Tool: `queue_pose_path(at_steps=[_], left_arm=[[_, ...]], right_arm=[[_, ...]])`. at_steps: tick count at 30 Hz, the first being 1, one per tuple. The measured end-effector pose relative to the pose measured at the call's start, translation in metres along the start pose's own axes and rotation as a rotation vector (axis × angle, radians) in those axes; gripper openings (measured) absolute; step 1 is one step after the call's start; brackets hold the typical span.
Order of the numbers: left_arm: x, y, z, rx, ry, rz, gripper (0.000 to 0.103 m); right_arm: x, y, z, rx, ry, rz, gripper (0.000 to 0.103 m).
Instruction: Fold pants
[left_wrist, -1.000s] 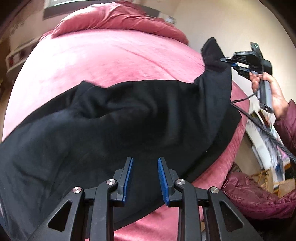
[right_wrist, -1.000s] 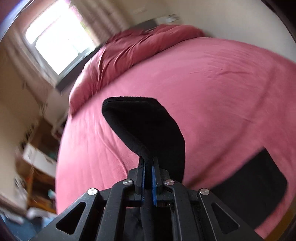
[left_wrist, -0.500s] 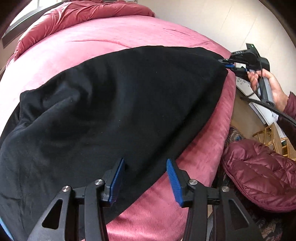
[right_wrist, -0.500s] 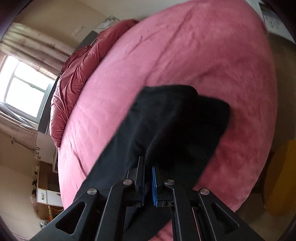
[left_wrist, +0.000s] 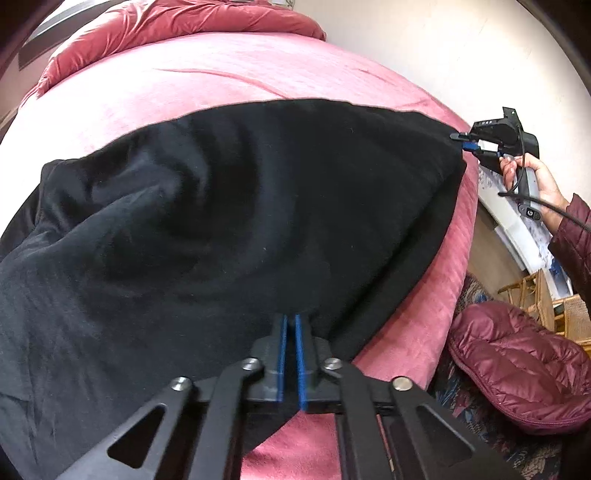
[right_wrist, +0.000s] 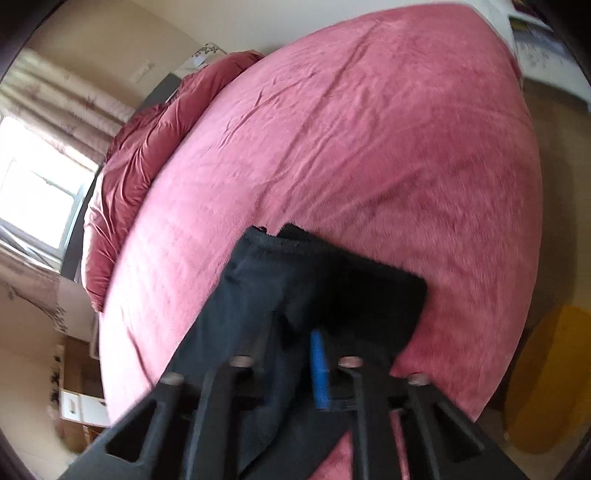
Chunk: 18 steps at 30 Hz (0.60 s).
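we look close along each gripper's fingers across the pink bed; both views share its far pillow end.

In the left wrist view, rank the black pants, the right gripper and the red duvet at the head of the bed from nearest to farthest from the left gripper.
1. black pants: pinched in the left gripper, spread just ahead.
2. right gripper: far right, at the pants' far corner.
3. red duvet: top of frame, beyond the pink bedspread.
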<state>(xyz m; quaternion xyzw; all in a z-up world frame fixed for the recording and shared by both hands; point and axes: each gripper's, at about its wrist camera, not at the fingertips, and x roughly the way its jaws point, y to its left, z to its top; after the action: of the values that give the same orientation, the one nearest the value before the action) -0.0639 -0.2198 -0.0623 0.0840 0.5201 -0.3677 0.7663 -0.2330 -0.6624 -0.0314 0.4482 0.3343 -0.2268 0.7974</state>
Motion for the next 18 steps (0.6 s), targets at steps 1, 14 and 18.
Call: queue_pose_path(at_steps=[1,14,18], left_arm=[[-0.001,-0.002,0.001,0.002,-0.007,-0.015,0.001],[-0.04,0.024,-0.007,-0.073,-0.07,-0.118,0.0],[-0.042,0.028,-0.015,-0.084,-0.055,-0.1,0.0]], right_arm=[[-0.002,0.005,0.003,-0.016,-0.005,-0.003,0.008],[-0.023,-0.004,0.007,-0.039,0.0,-0.09,0.007],[-0.008,-0.028,-0.004,0.005,0.042,-0.134,0.007]])
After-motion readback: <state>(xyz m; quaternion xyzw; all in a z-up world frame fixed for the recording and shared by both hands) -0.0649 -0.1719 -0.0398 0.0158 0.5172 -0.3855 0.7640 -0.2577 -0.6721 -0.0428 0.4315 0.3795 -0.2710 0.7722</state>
